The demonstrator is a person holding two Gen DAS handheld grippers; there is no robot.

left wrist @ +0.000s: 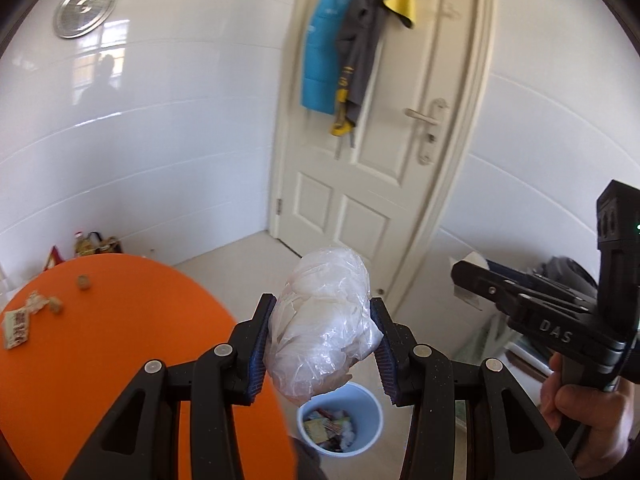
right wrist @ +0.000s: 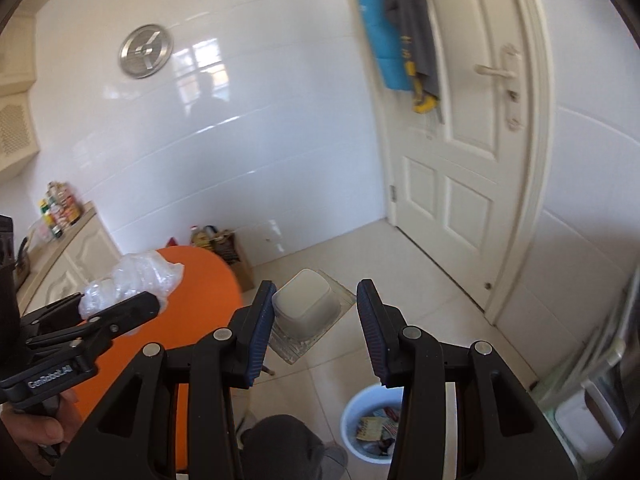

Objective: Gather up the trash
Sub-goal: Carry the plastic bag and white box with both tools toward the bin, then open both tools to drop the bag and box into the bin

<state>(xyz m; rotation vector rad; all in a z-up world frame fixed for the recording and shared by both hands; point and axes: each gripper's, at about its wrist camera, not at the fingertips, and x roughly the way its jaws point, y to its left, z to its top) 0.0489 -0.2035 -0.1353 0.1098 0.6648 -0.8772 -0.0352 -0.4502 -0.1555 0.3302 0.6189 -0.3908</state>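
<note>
Left claw [left wrist: 322, 340] pinches a crumpled plastic bag [left wrist: 324, 320] above the blue bin [left wrist: 366, 408]; right claw [right wrist: 316, 332] gapes. Scraps [left wrist: 18, 326] on the orange desk [left wrist: 120, 340] blur.

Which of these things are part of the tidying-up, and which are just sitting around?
Part of the job:
- crumpled plastic bag in the left hand-held gripper
- blue bin
- wrappers on the orange table

Just lying about:
- wall clock
- clothes on the door
- white tub
</note>
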